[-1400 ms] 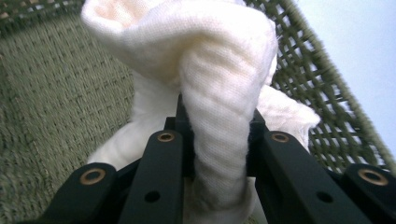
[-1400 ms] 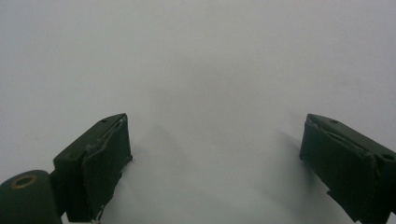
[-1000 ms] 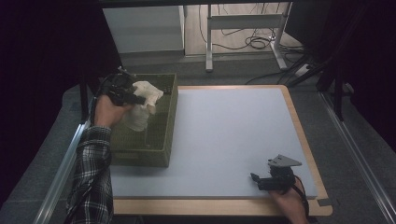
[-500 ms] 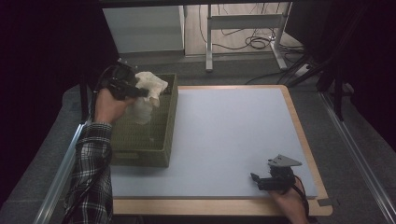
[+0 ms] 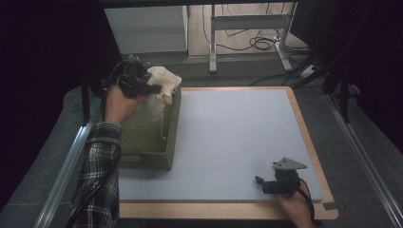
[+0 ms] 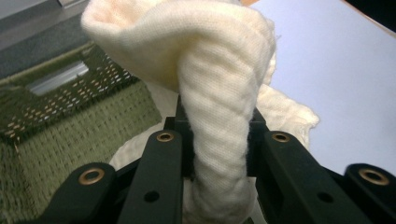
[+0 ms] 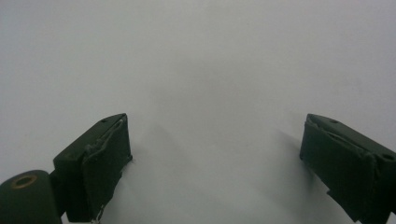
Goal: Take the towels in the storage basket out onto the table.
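Observation:
A cream cloth (image 5: 161,85) hangs bunched over the far end of a green woven basket (image 5: 152,137) at the table's left. My left gripper (image 5: 154,89) is shut on a fold of the cloth (image 6: 219,121), held above the basket's (image 6: 60,126) rim; the cloth's lower part trails down into the basket. My right gripper (image 5: 260,183) rests near the table's front right corner, jaws wide apart with nothing between them. In the right gripper view my right gripper (image 7: 215,163) looks onto bare pale table surface.
The pale blue mat (image 5: 237,133) covers the table inside a wooden border (image 5: 304,128). A metal rail (image 5: 71,156) runs along the left side. Table legs and cables (image 5: 256,42) lie on the floor beyond the far edge.
My left gripper has lifted the cloth up and toward the basket's far end. The right gripper has stayed where it was.

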Tool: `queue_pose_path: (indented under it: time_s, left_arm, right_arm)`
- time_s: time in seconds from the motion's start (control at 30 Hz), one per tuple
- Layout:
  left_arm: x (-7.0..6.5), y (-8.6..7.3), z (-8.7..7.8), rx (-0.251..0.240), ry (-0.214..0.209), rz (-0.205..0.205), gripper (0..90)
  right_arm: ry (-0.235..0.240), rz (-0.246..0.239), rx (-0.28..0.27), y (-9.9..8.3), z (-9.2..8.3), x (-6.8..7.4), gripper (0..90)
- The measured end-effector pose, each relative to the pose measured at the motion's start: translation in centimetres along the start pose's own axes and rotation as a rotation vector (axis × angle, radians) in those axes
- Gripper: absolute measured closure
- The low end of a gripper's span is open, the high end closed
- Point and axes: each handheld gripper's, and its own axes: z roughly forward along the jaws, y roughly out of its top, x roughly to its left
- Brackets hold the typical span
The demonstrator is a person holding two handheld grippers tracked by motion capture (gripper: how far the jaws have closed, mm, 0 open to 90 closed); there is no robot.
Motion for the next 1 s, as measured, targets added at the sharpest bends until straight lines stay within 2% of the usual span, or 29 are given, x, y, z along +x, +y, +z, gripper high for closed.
queue_pose_path:
  time_s: [0.23,0.43,1.0]
  left_arm:
    - [-1.2,1.1,-0.2,-0.035,-0.016,0.021,76.0]
    - [-2.4,1.8,0.3,-0.041,-0.041,0.043,75.9]
    - [-6.9,3.5,4.8,-0.020,-0.122,0.127,75.7]
  right_arm:
    - [0.000,0.001,0.000,0.0,0.0,0.0,8.8]
    - [0.001,0.000,0.001,0.0,0.0,0.0,8.8]
    - [0.001,0.000,0.000,0.0,0.0,0.0,8.8]
